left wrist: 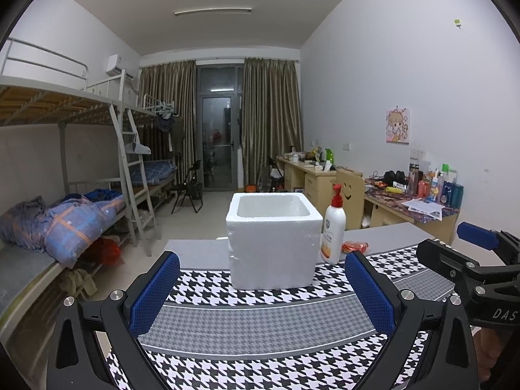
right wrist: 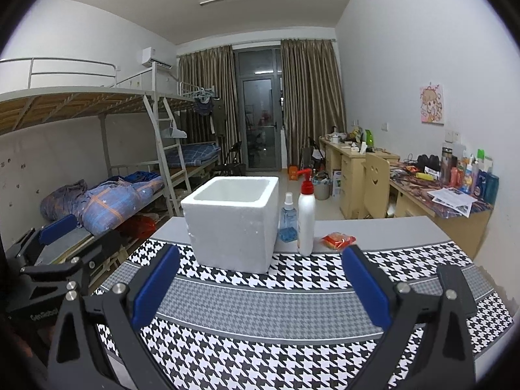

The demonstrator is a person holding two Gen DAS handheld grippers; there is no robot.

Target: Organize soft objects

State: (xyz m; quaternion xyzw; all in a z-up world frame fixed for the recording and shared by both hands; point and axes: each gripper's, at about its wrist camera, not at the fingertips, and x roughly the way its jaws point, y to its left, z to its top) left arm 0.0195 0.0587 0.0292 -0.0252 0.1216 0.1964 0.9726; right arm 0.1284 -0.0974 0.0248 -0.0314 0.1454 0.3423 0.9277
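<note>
Sitting far right of foam box, red packet lies sideways, nearer right gripper; both grippers wide apart, left gripper too.

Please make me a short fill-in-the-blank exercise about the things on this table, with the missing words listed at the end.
1. The white pump bottle has a pump head coloured ____.
2. The small clear spray bottle holds a liquid coloured ____.
3. The white foam box stands on a cloth with a black-and-white ____ pattern.
4. The left tongs and the right tongs are both ____, holding nothing.

Missing words: red; blue; houndstooth; open
</note>
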